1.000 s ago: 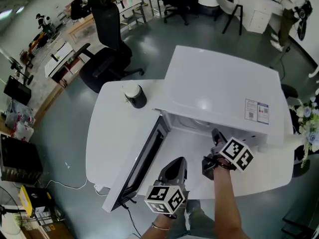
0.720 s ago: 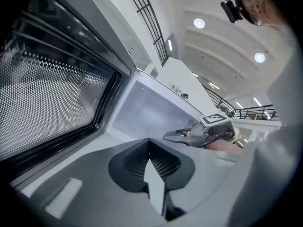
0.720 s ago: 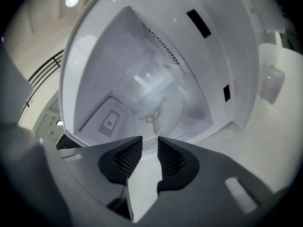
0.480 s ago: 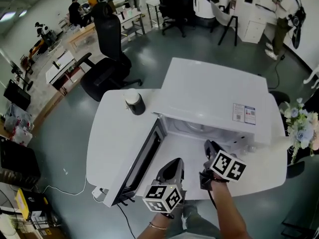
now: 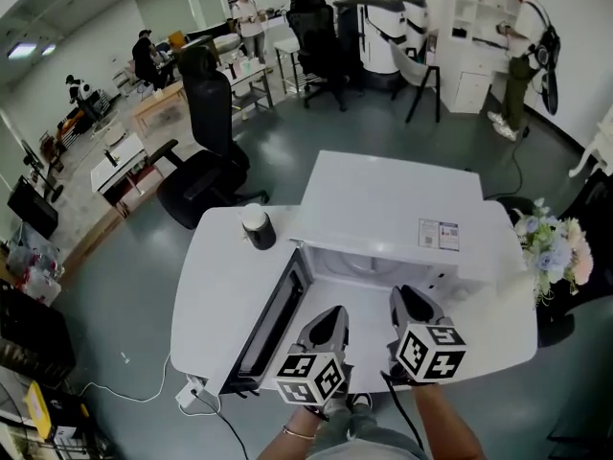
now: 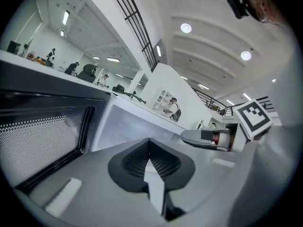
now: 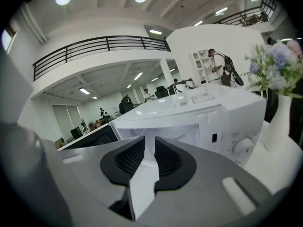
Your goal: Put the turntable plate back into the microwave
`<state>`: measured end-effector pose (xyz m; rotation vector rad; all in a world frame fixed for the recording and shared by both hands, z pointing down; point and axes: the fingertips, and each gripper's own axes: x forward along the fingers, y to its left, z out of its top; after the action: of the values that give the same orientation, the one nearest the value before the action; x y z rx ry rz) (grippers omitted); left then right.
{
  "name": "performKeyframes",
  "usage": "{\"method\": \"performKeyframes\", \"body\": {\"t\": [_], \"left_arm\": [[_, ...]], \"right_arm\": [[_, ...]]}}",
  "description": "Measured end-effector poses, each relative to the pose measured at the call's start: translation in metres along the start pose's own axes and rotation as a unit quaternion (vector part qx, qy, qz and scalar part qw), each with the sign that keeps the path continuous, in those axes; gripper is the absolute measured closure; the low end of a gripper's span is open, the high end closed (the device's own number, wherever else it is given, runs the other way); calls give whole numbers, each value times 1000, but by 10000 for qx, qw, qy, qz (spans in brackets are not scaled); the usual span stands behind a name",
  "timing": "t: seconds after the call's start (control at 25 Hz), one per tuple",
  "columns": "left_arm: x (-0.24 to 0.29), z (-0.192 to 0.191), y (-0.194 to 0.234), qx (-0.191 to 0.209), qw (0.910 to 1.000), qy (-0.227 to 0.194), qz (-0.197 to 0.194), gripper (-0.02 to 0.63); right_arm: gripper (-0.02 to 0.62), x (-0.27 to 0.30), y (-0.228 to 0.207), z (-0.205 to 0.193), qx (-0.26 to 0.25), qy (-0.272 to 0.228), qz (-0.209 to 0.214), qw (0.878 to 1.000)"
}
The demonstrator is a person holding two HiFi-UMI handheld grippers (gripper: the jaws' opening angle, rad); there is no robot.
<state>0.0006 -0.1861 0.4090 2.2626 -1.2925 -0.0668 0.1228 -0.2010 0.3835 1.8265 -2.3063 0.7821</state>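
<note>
Over the table's (image 5: 215, 276) front edge, the left gripper (image 5: 330, 319) is hovering clamped empty and the right gripper (image 5: 407, 303) is closing on nothing. The turntable plate (image 5: 356, 263) is seemingly sitting inside the microwave (image 5: 393, 204), so swinging its door (image 5: 278, 319) closed is looking next.

Head view: high, steeply down; microwave (image 5: 383, 209) at 12 o'clock. Gripper views: low, near level, close, facing its open cavity (image 5: 369, 262). All share microwave.

1 microwave (image 5: 383, 199), 1 cup (image 5: 259, 227), 1 bouquet (image 5: 548, 247)

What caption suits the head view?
Left tongs shut and right tongs closing on nothing, held before the open-doored white box-shaped microwave on a rounded white table.
</note>
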Motion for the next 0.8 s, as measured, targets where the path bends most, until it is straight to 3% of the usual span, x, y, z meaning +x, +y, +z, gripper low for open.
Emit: {"method": "performKeyframes", "body": {"t": [0.4,0.8], "left_arm": [[6,49,-43,466,9976,-276,-428,606],[9,82,-48,821,9955,-365,-285,606]], "right_arm": [[580,-73,-1,58,-838,-1080,-403,9898],[584,-112,-14,73,-764,-1621,-737,9811]]}}
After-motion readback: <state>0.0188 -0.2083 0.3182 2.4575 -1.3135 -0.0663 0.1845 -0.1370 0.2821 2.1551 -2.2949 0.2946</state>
